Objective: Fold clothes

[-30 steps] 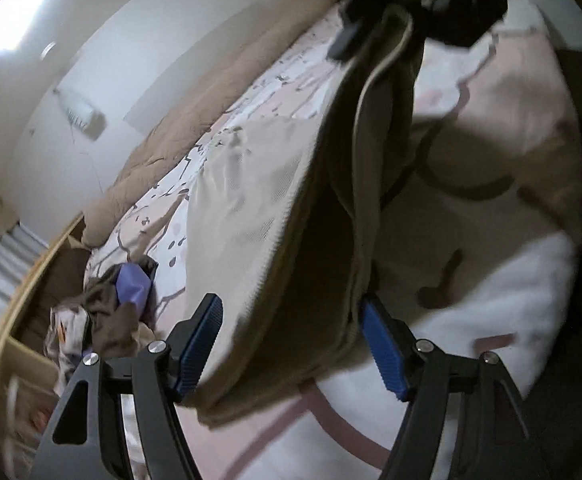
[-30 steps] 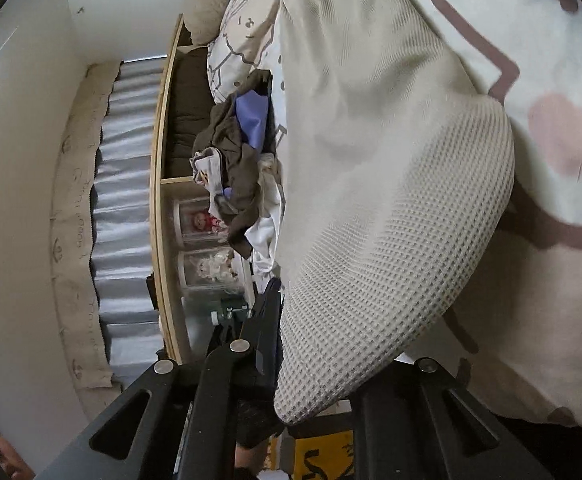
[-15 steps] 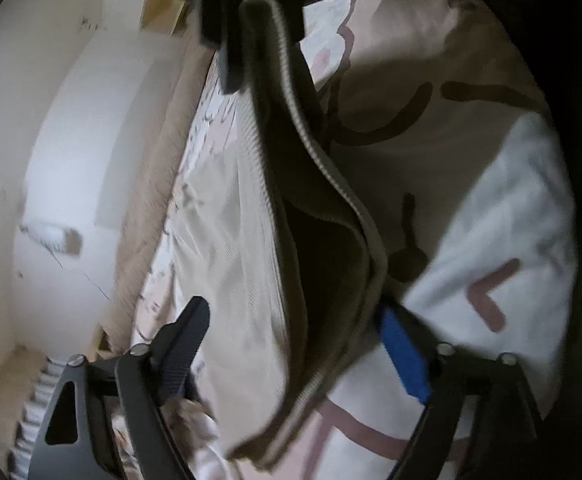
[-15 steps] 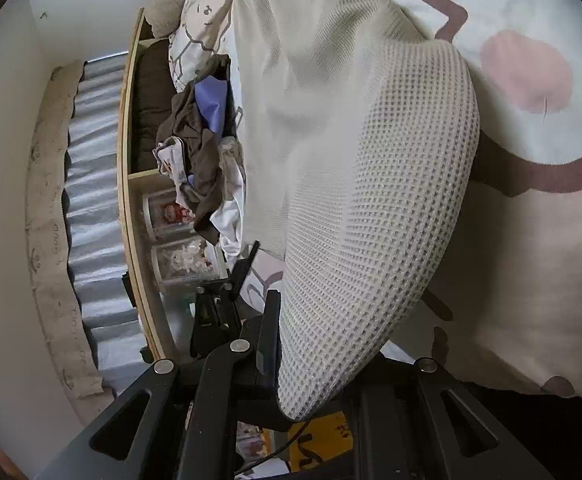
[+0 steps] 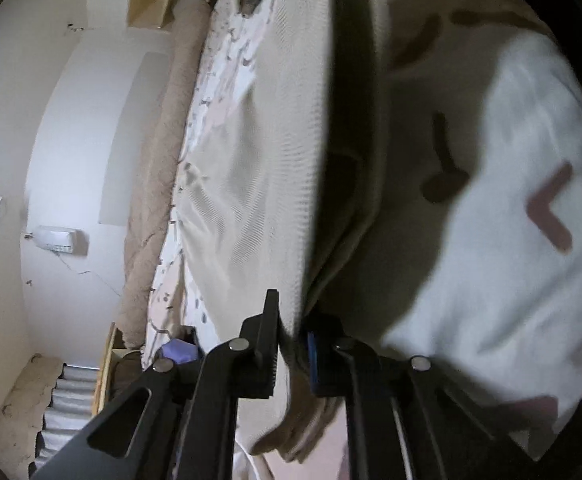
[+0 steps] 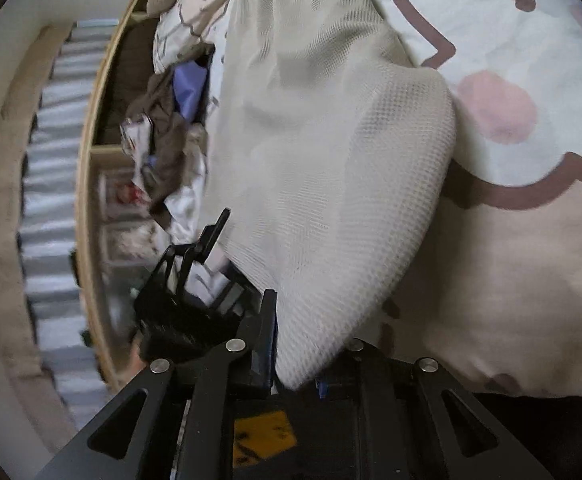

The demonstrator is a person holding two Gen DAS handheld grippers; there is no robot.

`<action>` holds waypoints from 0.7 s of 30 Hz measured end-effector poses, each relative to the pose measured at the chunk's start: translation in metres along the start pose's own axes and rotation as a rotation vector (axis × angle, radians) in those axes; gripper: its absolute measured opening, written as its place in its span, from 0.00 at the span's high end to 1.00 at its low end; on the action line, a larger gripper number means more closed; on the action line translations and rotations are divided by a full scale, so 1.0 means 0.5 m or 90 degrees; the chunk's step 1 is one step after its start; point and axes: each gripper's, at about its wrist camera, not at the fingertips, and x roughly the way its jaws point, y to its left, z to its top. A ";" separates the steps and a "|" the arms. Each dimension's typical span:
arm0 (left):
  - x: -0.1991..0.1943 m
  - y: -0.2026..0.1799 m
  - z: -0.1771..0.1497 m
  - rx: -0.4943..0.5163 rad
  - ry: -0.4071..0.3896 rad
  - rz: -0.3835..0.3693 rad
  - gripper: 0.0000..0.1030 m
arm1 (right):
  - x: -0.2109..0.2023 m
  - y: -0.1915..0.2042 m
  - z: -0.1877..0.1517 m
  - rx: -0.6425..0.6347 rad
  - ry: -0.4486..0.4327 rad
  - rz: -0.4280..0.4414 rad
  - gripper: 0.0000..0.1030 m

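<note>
Garment: beige waffle cloth, we see it hanging above the bedcover | left gripper: jaws closed on its lower edge, cloth passes between them | right gripper: jaws closed on its folded corner | pile of clothes: beside it, near the shelf

White walls, patterned bed cover, perhaps a curtain.

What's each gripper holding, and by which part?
Both hold the beige waffle-knit garment: the left gripper pinches a folded edge, the right gripper a corner; the garment hangs over the patterned bedspread.
</note>
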 end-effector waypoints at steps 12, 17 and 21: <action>-0.010 0.097 0.007 -0.222 -0.017 -0.143 0.91 | 0.014 0.147 -0.149 -0.580 -0.159 -0.493 0.02; -0.004 0.124 -0.002 -0.276 -0.032 -0.175 0.91 | 0.146 0.190 -0.204 -0.797 -0.237 -0.568 0.02; 0.000 0.142 -0.013 -0.310 -0.045 -0.197 0.91 | 0.243 0.196 -0.198 -0.851 -0.284 -0.598 0.02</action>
